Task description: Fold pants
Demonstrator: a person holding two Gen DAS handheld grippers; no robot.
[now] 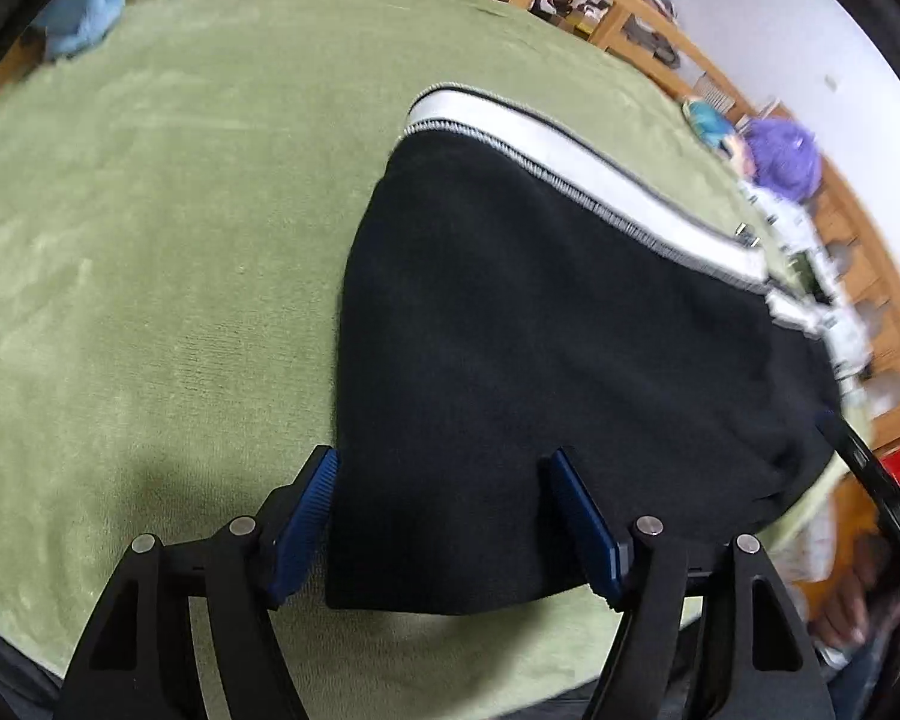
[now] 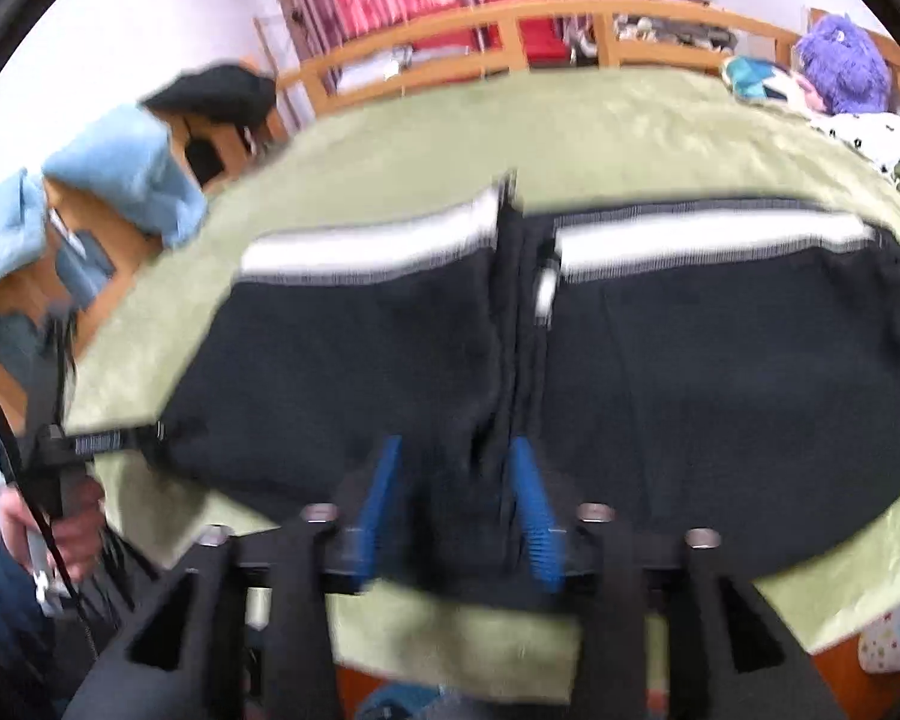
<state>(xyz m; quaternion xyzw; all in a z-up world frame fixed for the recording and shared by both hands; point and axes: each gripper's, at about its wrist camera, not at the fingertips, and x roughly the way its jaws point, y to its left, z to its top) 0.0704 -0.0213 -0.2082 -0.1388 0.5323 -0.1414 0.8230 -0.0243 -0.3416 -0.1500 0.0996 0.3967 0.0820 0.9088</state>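
Black pants (image 1: 540, 360) with a white stripe (image 1: 570, 162) along the far edge lie flat on a green blanket (image 1: 150, 240). My left gripper (image 1: 447, 468) is open, pointing down over the pants' near left corner; one blue pad sits at the cloth's edge, the other over the cloth. In the right wrist view the pants (image 2: 720, 390) show a raised fold running down their middle. My right gripper (image 2: 455, 468) is open, its blue pads on either side of that fold at the near edge. A hand (image 2: 48, 522) holds the other gripper at the pants' left end.
A light blue cloth (image 2: 120, 174) lies at the blanket's (image 2: 420, 120) far left corner, with a black item (image 2: 216, 90) behind it. A purple plush toy (image 2: 843, 60) and patterned fabric sit at the far right. A wooden rail (image 2: 510, 18) borders the back.
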